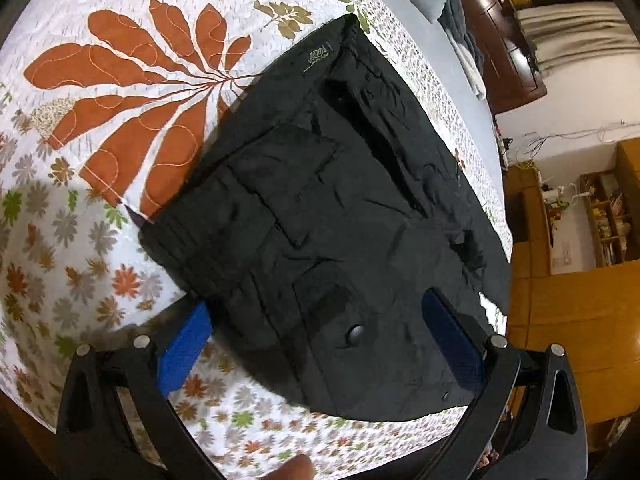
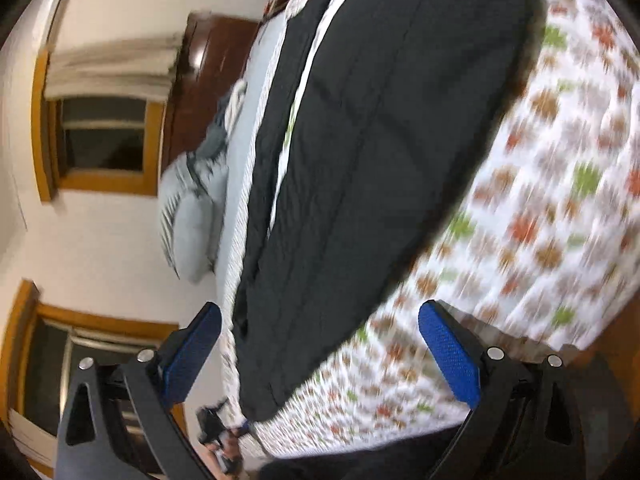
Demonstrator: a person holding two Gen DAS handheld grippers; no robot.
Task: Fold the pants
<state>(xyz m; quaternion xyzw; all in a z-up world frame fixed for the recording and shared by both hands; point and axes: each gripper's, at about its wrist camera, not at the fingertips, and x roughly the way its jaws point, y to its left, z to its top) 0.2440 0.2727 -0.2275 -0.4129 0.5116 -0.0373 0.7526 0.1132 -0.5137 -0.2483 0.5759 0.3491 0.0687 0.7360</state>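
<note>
Pants (image 1: 340, 208), black and of a thin crinkled cloth, lie flat on the bed's flowered quilt (image 1: 80, 240), close to its side edge where the floor shows beyond. In the left wrist view they read as a squat, already doubled-over block with a pocket flap and a snap stud uppermost and a small printed label at the far end. The right wrist view shows the same garment (image 2: 380, 140) as a long dark band running away from the camera, so its long axis points ahead along the bed edge, with a narrow strip of quilt showing between two dark layers.

The left gripper (image 1: 316, 344) hovers just over the near end, jaws spread wide, one blue pad beside the cloth over the quilt and the other above the garment's corner; nothing is held. The right gripper (image 2: 320, 348) is likewise wide and empty, its jaws straddling the near end of the band, the picture smeared by motion.

My judgement: the left is nearer a usable hem, and the next fold would carry this near end forward along that axis.
</note>
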